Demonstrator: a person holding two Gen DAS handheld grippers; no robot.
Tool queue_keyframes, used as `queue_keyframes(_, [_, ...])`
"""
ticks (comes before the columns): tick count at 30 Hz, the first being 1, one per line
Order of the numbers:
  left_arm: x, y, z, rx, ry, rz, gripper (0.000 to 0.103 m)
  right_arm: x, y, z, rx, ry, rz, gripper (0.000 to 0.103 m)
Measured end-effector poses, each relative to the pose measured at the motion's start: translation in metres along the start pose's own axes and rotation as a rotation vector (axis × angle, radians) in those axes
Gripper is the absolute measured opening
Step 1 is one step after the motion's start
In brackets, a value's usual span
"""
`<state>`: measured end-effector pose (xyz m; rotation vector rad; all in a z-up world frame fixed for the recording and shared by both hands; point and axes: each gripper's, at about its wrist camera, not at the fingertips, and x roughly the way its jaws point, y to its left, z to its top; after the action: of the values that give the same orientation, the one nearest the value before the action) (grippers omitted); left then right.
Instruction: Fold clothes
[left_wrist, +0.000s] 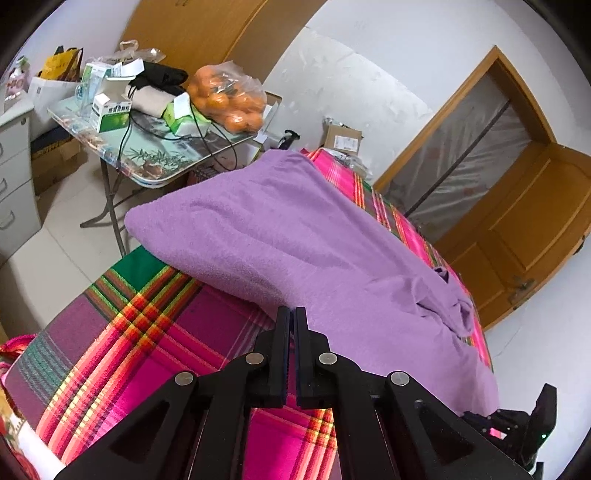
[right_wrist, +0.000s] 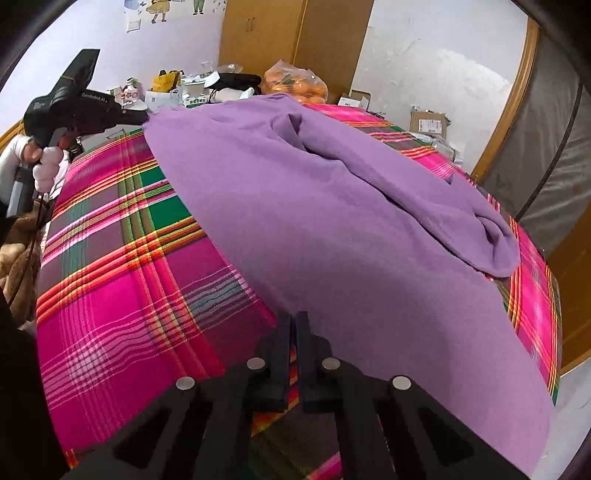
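A purple garment (right_wrist: 332, 206) lies across your plaid bedspread (right_wrist: 122, 280). Your left gripper (left_wrist: 294, 314) and right gripper (right_wrist: 294, 319) are each pinched shut on its near hem. Lifting unevenly could slip that thin edge free and skew the fold.

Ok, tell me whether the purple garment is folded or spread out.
Mostly spread: the purple garment lies wide across the plaid bedcover, with only a sleeve bunched on top. No neat fold shows.
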<state>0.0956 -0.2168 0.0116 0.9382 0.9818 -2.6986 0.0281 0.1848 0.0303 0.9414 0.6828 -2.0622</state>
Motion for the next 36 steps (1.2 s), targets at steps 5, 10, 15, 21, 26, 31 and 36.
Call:
queue_keyframes(5, [-0.008,0.004,-0.006,0.0,0.004,-0.005,0.002,-0.03,0.012,-0.008,-0.007,-0.017,0.057,0.002])
queue_keyframes(10, [-0.014,0.016,-0.024,-0.008,0.035,-0.001,0.002,-0.053,0.025,-0.024,0.002,-0.022,0.103,0.002])
queue_keyframes(15, [-0.016,0.025,-0.034,-0.016,0.063,0.013,0.001,-0.04,0.033,-0.034,0.007,0.025,0.107,0.003])
queue_keyframes(21, [-0.025,0.038,-0.022,-0.064,0.025,0.03,0.003,-0.04,0.042,-0.024,-0.003,-0.028,0.107,0.022])
queue_keyframes(26, [-0.017,0.06,0.004,-0.136,-0.029,0.095,0.025,-0.026,0.051,-0.017,-0.018,-0.025,0.119,0.026])
queue_keyframes(31, [-0.001,0.075,0.029,-0.174,-0.046,0.12,0.039,-0.022,0.048,-0.018,0.008,-0.034,0.119,0.026])
queue_keyframes(36, [0.011,0.08,0.044,-0.188,-0.059,0.134,0.04,-0.02,0.044,-0.018,0.025,-0.041,0.132,0.026])
